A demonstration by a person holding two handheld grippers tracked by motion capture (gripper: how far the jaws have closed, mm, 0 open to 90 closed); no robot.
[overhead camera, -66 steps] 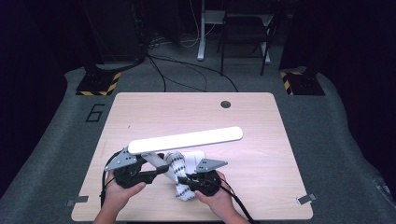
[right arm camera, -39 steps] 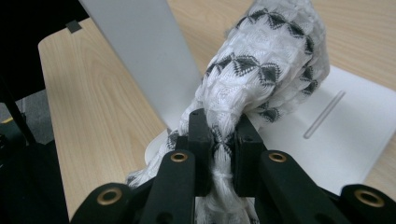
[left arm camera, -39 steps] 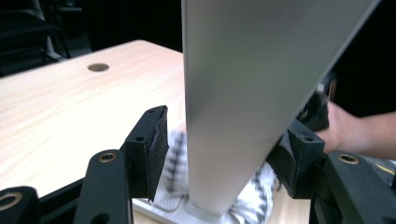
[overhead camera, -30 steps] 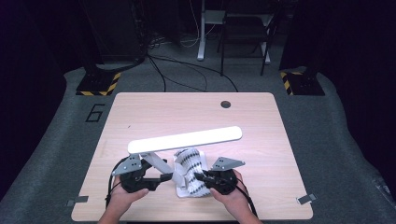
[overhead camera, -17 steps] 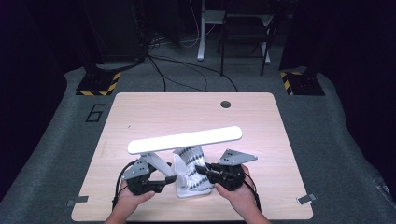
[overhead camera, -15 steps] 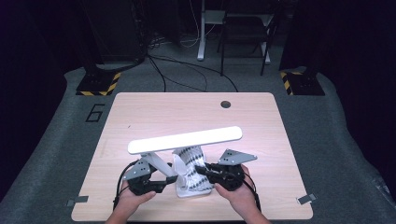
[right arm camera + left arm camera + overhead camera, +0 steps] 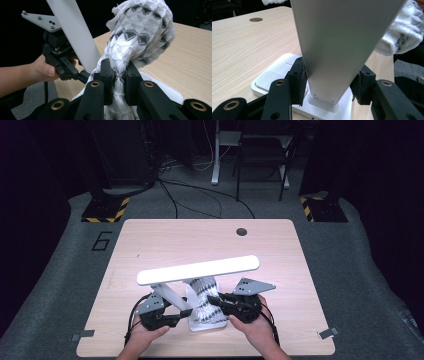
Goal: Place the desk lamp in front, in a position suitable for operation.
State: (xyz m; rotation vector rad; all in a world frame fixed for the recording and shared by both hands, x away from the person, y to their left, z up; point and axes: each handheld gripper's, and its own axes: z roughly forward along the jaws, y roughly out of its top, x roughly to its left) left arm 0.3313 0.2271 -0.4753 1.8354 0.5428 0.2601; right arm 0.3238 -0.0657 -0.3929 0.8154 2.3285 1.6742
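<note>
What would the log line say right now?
left gripper: around lamp arm | right gripper: shut on knitted cloth | lamp base: on table

White knit cloth (image 7: pixel 140 37) with black diamond pattern; white lamp (image 7: pixel 197 270); black grippers, left (image 7: pixel 328 85), right (image 7: pixel 117 75); pale wood-grain table (image 7: pixel 165 240)

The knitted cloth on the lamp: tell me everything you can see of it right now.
The cloth is a white knit with a black diamond pattern, soft and bunched. It hangs in front of the lamp arm, under the lit lamp head, its lower end reaching the white lamp base. The right gripper pinches a gathered fold of it between shut jaws. The left gripper clamps the arm, not the cloth.
</note>
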